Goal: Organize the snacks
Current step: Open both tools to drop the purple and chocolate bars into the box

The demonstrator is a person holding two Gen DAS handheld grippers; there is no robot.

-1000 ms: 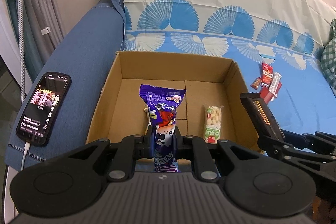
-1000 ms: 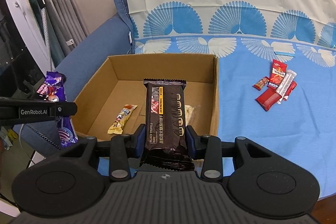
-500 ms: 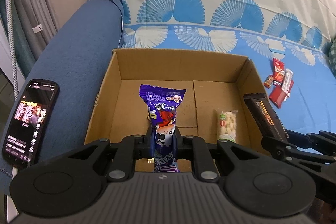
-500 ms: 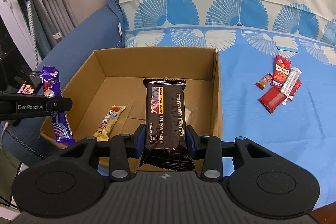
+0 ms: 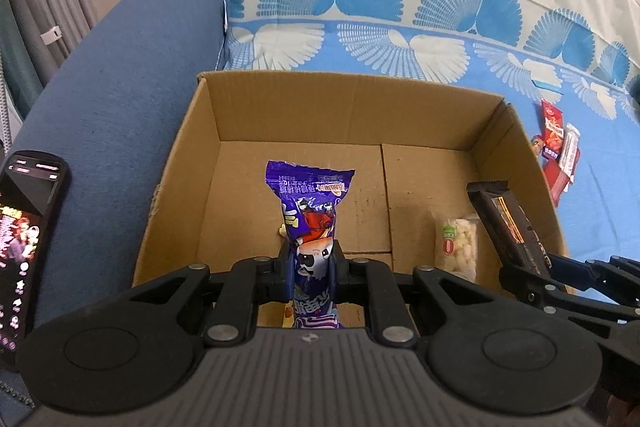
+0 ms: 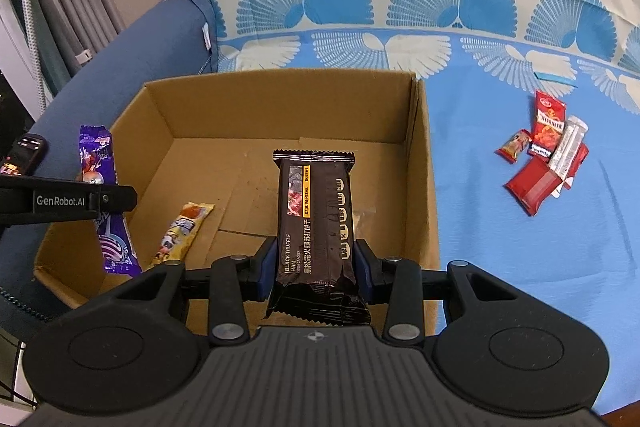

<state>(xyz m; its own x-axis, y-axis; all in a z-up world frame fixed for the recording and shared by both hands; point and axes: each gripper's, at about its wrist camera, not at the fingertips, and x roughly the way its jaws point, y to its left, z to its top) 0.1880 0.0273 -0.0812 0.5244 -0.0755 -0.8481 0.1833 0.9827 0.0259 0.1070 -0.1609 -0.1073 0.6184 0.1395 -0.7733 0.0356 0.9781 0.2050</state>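
An open cardboard box (image 5: 352,109) (image 6: 424,163) sits on a blue patterned sofa. My left gripper (image 5: 311,261) is shut on a purple snack packet (image 5: 310,211), held over the box's near left part; the packet also shows in the right wrist view (image 6: 98,163). My right gripper (image 6: 315,263) is shut on a black cracker packet (image 6: 316,211), held over the box's near right part; the packet also shows in the left wrist view (image 5: 506,223). In the box lie a yellow snack stick (image 6: 182,229) and a white puffed snack bar (image 5: 458,245).
A small pile of red and white snack packets (image 6: 548,155) (image 5: 556,147) lies on the sofa seat right of the box. A lit phone (image 5: 24,235) rests on the blue sofa arm at the left. The sofa back rises behind the box.
Both grippers have moved forward with their packets, from in front of the box's near edge to over its inside. Both grips are unchanged.
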